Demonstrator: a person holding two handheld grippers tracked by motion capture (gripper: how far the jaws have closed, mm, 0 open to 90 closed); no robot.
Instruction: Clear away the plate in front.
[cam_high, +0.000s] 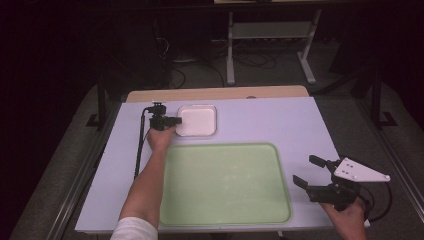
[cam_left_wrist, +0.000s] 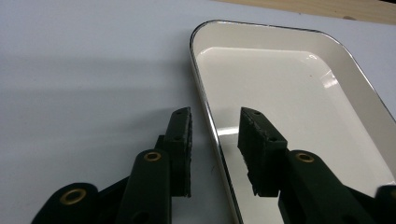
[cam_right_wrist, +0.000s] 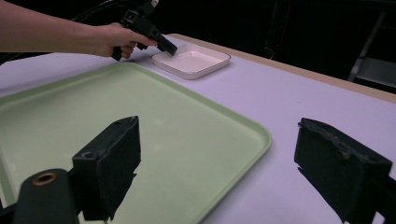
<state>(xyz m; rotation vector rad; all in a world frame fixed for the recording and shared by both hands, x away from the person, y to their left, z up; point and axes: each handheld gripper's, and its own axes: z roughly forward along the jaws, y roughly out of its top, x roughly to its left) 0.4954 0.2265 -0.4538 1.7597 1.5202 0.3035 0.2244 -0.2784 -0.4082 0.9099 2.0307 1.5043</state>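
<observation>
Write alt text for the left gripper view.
The left gripper straddles the near rim of a white dish, one jaw outside, one inside, pads not yet touching it. The dish sits on a pale table.

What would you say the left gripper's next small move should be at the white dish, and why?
Probably to close the jaws the rest of the way onto the rim. The left gripper straddles the near edge of the white dish, one jaw outside on the table and one inside, with a gap on either side of the rim. The pads do not yet press on it, so lifting now would likely leave it behind.
</observation>
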